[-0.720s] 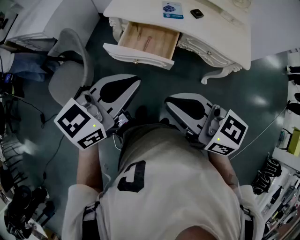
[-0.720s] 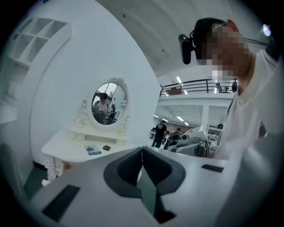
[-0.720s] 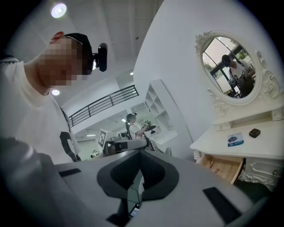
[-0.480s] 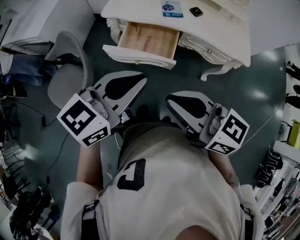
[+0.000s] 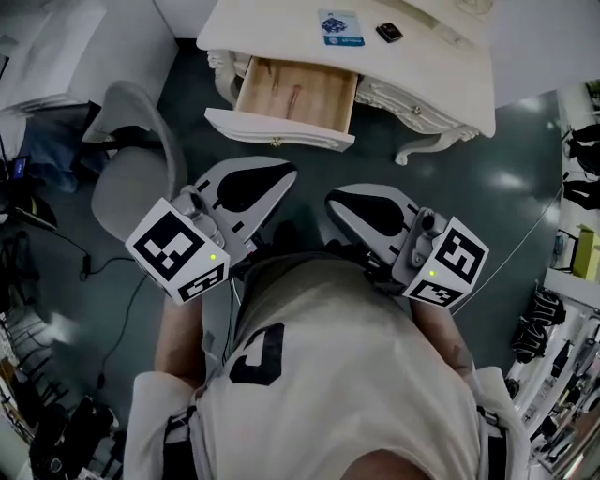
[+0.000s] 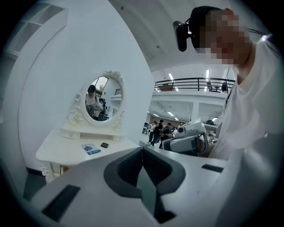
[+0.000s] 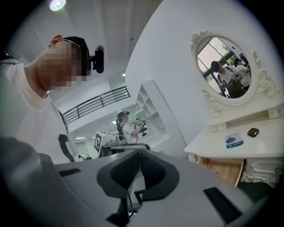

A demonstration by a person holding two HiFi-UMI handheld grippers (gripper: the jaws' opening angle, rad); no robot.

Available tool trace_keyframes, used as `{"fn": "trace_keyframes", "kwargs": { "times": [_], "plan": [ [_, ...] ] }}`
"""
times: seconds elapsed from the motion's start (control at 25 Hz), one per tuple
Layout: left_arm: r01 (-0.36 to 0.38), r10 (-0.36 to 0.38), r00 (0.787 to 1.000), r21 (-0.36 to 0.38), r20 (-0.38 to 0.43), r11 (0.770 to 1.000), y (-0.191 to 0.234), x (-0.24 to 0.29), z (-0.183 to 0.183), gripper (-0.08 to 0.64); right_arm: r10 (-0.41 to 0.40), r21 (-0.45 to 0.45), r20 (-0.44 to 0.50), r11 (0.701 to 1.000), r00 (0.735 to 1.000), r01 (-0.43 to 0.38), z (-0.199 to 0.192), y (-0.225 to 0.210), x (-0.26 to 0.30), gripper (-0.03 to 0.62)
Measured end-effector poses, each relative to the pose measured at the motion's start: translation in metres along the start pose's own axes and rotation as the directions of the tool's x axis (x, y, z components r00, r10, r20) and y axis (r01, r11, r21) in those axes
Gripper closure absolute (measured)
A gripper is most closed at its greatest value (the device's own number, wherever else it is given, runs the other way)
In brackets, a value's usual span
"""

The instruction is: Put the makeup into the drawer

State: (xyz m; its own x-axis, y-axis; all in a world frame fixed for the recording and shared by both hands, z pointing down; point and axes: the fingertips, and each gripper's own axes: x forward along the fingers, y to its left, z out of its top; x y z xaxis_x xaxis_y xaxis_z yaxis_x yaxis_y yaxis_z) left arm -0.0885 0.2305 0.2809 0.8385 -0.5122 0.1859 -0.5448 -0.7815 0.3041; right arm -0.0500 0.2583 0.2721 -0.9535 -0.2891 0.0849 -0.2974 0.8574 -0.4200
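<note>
- L gripper (image 5: 287,172): held close to the person's chest, jaws together, nothing btwn them. Over the last half sec it has swung slightly inward, so its tip is now nearer the R gripper's tip.
- R gripper (image 5: 334,198): beside the L one, jaws shut, empty, roughly where it was.
- Grey chair (image 5: 136,173): on the floor, just left of the L gripper.
- Open wooden drawer (image 5: 272,89): ahead of both tips, well apart from them. A thin reddish item (image 5: 293,94) lies inside; too small to identify.
- Dressing table (image 5: 441,70) top, beyond the drawer: small black case (image 5: 388,33), maybe makeup, next to a blue-printed card (image 5: 339,26).
- Meaning: neither gripper carries anything, and both are far from the table. Probably a pause, w/ the black case left to fetch if it counts as makeup.
</note>
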Motion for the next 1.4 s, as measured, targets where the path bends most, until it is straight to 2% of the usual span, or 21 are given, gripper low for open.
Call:
{"fn": "trace_keyframes", "kwargs": {
  "times": [0.2,0.44,0.56,0.88,1.24,1.28,1.32,1.36,1.4],
  "plan": [
    [-0.008,0.007,1.000,-0.009,-0.019,1.000,0.015,0.005,-0.007,0.502,-0.038,-0.008,-0.025,0.999,0.999,0.038,-0.003,-0.014,0.011,0.565],
    [0.034,-0.035,0.999,-0.025,-0.037,0.999,0.019,0.046,-0.001,0.502,-0.087,0.026,-0.024,0.996,0.996,0.087,0.007,-0.056,-0.003,0.565],
    [0.029,-0.029,0.999,-0.017,-0.042,0.999,0.024,0.065,0.003,0.502,-0.081,0.035,-0.016,0.996,0.997,0.082,0.014,-0.077,-0.009,0.565],
    [-0.047,0.046,0.997,-0.024,-0.067,0.999,0.041,0.120,0.023,0.502,-0.043,0.031,-0.059,0.999,0.997,0.044,0.031,-0.145,-0.027,0.565],
    [-0.165,0.161,0.980,-0.030,-0.117,0.986,0.056,0.184,0.032,0.502,-0.106,-0.067,-0.143,0.993,0.984,0.098,0.038,-0.260,-0.058,0.561],
    [-0.180,0.176,0.977,-0.027,-0.123,0.983,0.058,0.191,0.032,0.502,-0.110,-0.080,-0.155,0.992,0.982,0.099,0.037,-0.272,-0.059,0.554],
    [-0.195,0.190,0.973,-0.027,-0.130,0.980,0.060,0.198,0.032,0.502,-0.107,-0.087,-0.174,0.992,0.979,0.093,0.035,-0.285,-0.059,0.471],
    [-0.209,0.203,0.970,-0.029,-0.135,0.978,0.062,0.205,0.032,0.502,-0.102,-0.095,-0.200,0.992,0.974,0.085,0.033,-0.297,-0.059,0.363],
    [-0.222,0.216,0.967,-0.032,-0.137,0.975,0.063,0.211,0.031,0.502,-0.105,-0.115,-0.231,0.990,0.967,0.080,0.030,-0.310,-0.058,0.349]
  ]
}}
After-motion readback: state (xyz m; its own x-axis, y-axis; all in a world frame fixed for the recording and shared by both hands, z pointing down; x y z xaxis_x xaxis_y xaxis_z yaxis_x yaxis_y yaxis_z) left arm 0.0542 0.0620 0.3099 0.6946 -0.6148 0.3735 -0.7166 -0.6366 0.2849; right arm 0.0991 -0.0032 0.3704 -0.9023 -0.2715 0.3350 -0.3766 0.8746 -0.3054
